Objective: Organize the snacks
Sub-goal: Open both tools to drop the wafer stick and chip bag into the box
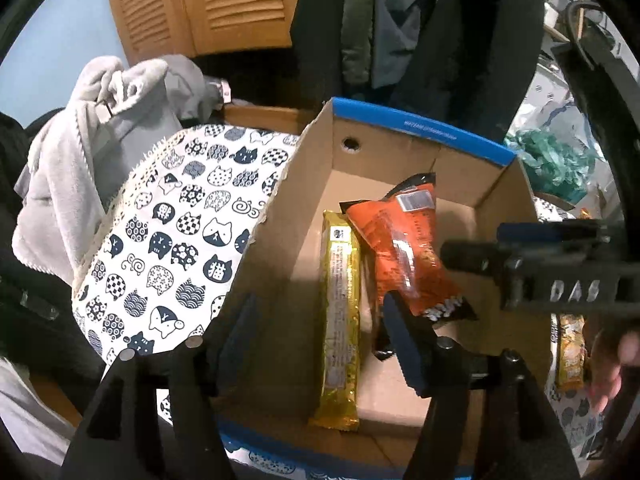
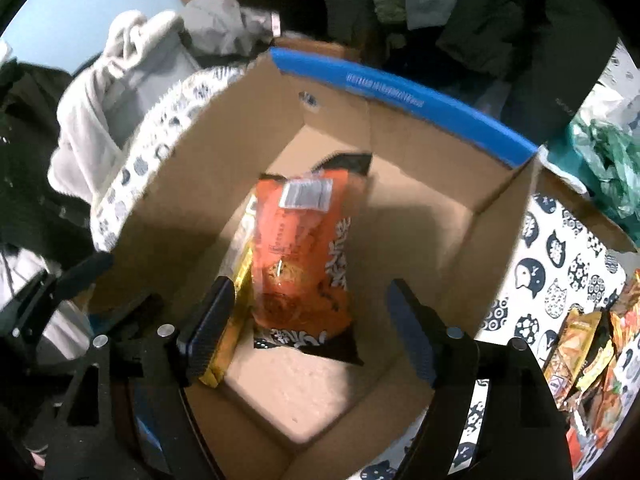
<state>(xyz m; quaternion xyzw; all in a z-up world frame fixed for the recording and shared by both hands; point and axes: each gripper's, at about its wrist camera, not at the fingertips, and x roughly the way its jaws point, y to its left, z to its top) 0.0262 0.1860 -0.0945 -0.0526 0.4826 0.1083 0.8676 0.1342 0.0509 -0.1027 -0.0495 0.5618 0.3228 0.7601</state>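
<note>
The right gripper [image 2: 308,328] hangs over the open cardboard box [image 2: 404,152] with its jaws spread wide and nothing between them. The left gripper [image 1: 316,332] is likewise spread and empty, poised over the box's near left corner. Directly below lies the orange snack bag [image 2: 304,248], resting partly on the gold-wrapped bar [image 1: 340,300] along the box floor. More loose snack packets [image 2: 588,360] wait on the cat-print tablecloth [image 2: 560,272] to the right of the box. The risk, as I judge it, is crowding: both tools hover close over one narrow opening, so a careless reach could knock them together or nudge the box wall. The orange bag, lying slanted across the bar, may also take up room later packets need.
</note>
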